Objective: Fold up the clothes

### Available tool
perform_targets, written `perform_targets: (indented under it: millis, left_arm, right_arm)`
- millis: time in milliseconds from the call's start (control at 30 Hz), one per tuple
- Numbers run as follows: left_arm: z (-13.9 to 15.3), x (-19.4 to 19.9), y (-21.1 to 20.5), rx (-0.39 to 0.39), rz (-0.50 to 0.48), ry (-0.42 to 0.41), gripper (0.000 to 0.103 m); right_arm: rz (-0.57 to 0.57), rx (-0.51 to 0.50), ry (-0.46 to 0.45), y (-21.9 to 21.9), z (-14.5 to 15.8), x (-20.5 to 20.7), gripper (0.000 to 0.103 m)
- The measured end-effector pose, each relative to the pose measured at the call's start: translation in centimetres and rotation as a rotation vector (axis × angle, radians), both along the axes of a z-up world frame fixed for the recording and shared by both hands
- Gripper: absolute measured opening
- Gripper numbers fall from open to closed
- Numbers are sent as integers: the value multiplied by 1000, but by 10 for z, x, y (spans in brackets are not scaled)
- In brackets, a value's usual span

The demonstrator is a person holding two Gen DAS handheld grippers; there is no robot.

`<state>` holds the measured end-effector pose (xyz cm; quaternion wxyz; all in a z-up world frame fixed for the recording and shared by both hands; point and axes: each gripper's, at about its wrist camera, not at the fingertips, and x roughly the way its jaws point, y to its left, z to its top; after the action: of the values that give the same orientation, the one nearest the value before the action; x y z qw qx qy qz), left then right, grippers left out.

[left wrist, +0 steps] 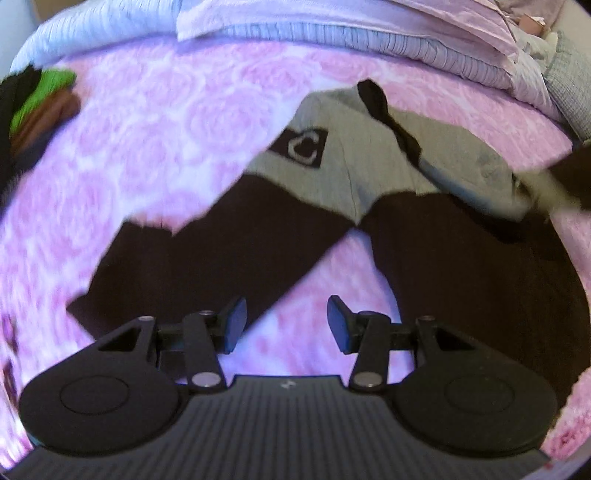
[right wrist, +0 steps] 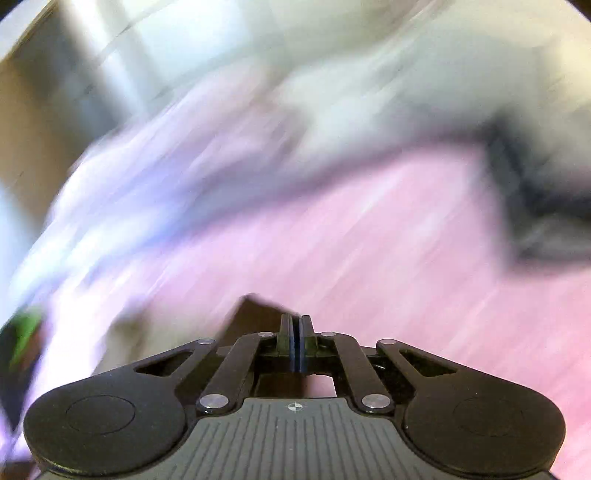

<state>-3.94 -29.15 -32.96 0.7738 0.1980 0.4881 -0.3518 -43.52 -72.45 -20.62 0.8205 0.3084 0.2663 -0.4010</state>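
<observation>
Two dark sleeves of sweater (left wrist: 354,177) spread flat on bed (left wrist: 147,147), running from grey chest toward left claw (left wrist: 286,325). Left claw apart, empty, just beside nearer sleeve (left wrist: 192,266). Right claw (right wrist: 296,343) pressed together, dark cloth corner behind, grip unclear in blur. Bedding (left wrist: 332,33) heaped along far edge.

Your left wrist camera looked steeply down along its fingers (left wrist: 338,326) from close above the pink rose-patterned bedspread (left wrist: 155,147), taking in the grey and dark garment (left wrist: 369,173) and the folded bedding (left wrist: 332,33) at the far edge. Your right wrist camera faced less steeply across the same bedspread (right wrist: 369,258), heavily blurred, and both views shared a green item (left wrist: 44,88) at their left edge (right wrist: 26,332)
</observation>
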Motion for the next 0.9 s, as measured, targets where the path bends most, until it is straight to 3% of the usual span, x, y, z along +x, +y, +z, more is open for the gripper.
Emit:
perform_targets:
  millis: [67, 100, 133, 167, 200, 267, 400, 500, 600, 667, 733, 767, 833, 867, 900]
  left_arm:
    - [-1, 7, -11, -2, -24, -29, 51]
    - [-3, 10, -16, -1, -35, -45, 55]
    - [-5, 13, -21, -2, -50, -65, 56]
    - [-7, 16, -25, 2, -64, -84, 57]
    - [-10, 19, -28, 9, -73, -98, 60]
    - [-19, 27, -30, 34, -71, -124, 61]
    - [-29, 41, -12, 67, -32, -140, 66]
    - [-39, 48, 10, 112, -12, -164, 81]
    - [-64, 57, 20, 209, -59, -187, 81]
    - [-73, 64, 25, 171, -76, -179, 64]
    - [-70, 71, 27, 118, -67, -172, 7]
    - [-66, 75, 26, 116, -70, -190, 6]
    - [-55, 88, 29, 85, -72, -224, 6]
    - [-48, 98, 31, 82, -71, -255, 6]
    - [-41, 109, 33, 77, -71, -278, 7]
  right_arm:
    - [-223, -137, 45, -55, 17, -27, 1]
    - [-272, -144, 76, -73, 20, -34, 11]
    - [-311, -121, 108, -88, 19, -39, 24]
    - [-337, -87, 119, -94, 16, -44, 53]
    - [-327, -70, 97, -90, 9, -42, 66]
    - [-212, -12, 87, -68, -15, -34, 66]
    - [-15, 192, 167, -11, -88, -16, 66]
    - [30, 345, 193, 33, -141, -10, 66]
    - [22, 423, 211, 65, -171, -8, 66]
    - [-5, 457, 225, 75, -184, -11, 66]
    - [-30, 484, 231, 88, -193, -13, 66]
    - [-42, 472, 215, 92, -191, -17, 66]
    - [-15, 518, 177, 104, -192, -18, 49]
    - [2, 530, 168, 114, -190, -15, 16]
    - [14, 572, 144, 122, -187, -13, 10]
